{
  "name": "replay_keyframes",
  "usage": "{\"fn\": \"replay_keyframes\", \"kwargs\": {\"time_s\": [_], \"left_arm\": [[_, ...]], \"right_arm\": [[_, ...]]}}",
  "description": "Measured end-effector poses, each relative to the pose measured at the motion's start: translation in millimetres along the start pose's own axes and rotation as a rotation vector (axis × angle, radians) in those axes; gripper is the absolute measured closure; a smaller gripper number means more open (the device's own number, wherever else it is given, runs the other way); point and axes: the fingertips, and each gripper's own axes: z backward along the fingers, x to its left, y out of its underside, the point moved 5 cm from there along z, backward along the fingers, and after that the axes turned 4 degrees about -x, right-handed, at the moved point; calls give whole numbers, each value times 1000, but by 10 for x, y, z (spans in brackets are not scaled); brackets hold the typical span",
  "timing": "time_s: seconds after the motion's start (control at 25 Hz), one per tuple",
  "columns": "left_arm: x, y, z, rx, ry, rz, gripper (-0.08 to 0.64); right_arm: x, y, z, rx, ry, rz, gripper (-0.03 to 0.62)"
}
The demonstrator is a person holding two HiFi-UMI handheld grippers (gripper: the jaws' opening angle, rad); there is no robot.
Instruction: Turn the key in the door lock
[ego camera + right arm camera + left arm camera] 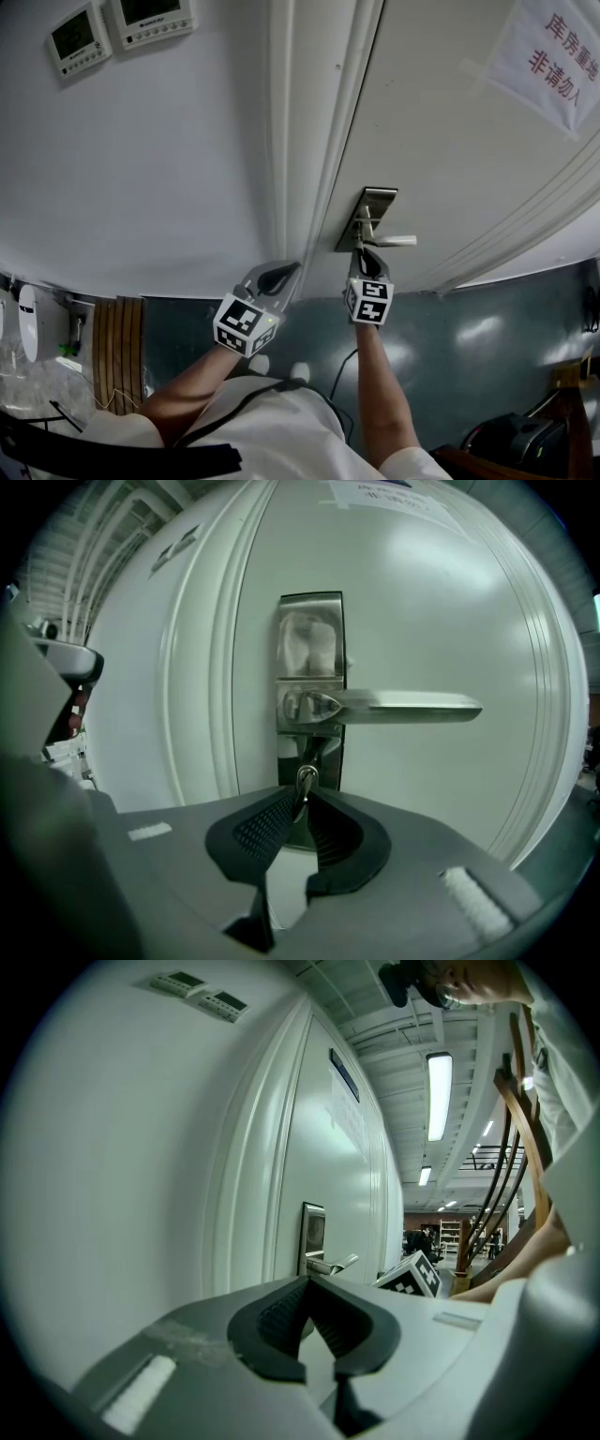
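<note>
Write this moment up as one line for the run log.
step: key in lock | right gripper: closed on key below door handle | left gripper: shut, empty, near door frame

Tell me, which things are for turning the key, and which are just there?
For the job: key, lock plate, door, right gripper closed on the key.
Just there: left gripper, shut and empty; lever handle; paper notice; two wall control panels.
</note>
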Motion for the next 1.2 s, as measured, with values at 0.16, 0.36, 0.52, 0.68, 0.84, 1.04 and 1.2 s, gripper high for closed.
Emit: {"fn": "replay_keyframes", "kwargs": {"time_s": [0.16,0.36,0.52,0.68,0.84,1.04,1.2], "left_arm": [[11,3,13,1,-6,1,557],[15,10,31,3,-9,0,557],[26,0,29,0,-12,-1,557],[28,8,28,2,-15,-2,557],[31,2,22,0,-17,-4,557],[36,1,16,-1,-19,-3,557],[27,4,10,-1,-19,-2,557]], "right_arm": [[-12,38,-17,15,13,57,541],[24,0,-5,12,13,91,540],[45,-29,-2,16,12,136,537],[56,-32,-4,24,15,167,535],[66,-38,-3,33,20,201,535],[78,-41,-8,42,27,250,535],[88,-43,-10,50,27,289,534]]}}
